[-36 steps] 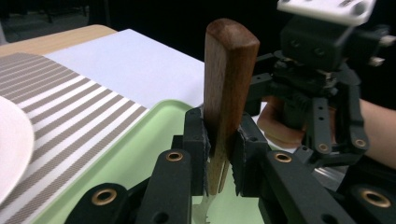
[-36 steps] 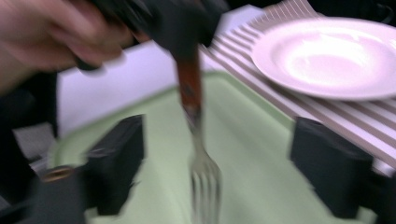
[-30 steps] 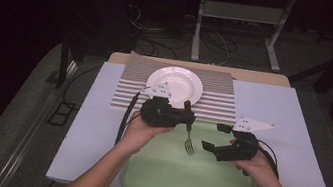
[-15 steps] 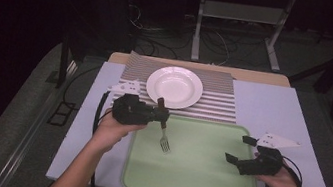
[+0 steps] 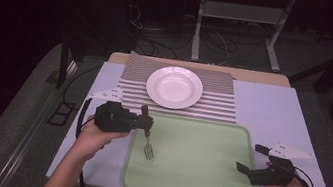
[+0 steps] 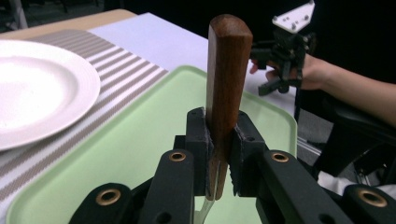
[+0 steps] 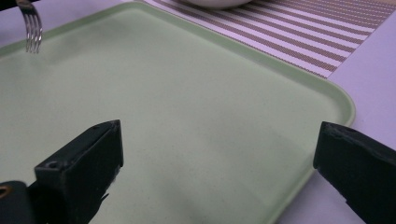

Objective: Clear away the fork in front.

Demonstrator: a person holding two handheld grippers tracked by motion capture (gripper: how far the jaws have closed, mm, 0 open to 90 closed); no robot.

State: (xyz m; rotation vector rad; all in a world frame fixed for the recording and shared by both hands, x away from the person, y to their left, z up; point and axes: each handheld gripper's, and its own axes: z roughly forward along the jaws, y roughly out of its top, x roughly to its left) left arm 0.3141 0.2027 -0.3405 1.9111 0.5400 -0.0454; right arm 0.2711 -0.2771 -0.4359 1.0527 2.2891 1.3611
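A fork [image 5: 148, 143] with a brown wooden handle [image 6: 227, 84] hangs tines-down over the left part of the pale green tray [image 5: 201, 180]. My left gripper [image 5: 145, 120] is shut on the handle, whose top sticks up between the jaws in the left gripper view. The fork's tines [image 7: 31, 29] show at the far corner in the right gripper view. My right gripper [image 5: 249, 158] stands open at the tray's right edge, nothing between its jaws; the same right gripper [image 6: 280, 56] is seen far off in the left gripper view.
A white plate [image 5: 174, 86] rests on a striped placemat [image 5: 218, 104] behind the tray. Everything lies on a pale lilac table cover [image 5: 273, 110]. Dark floor, cables and a metal stand lie beyond the table's far edge.
My left gripper has carried the fork leftward and toward me, from the middle to the tray's left edge. The right gripper has drawn back to the tray's right edge.
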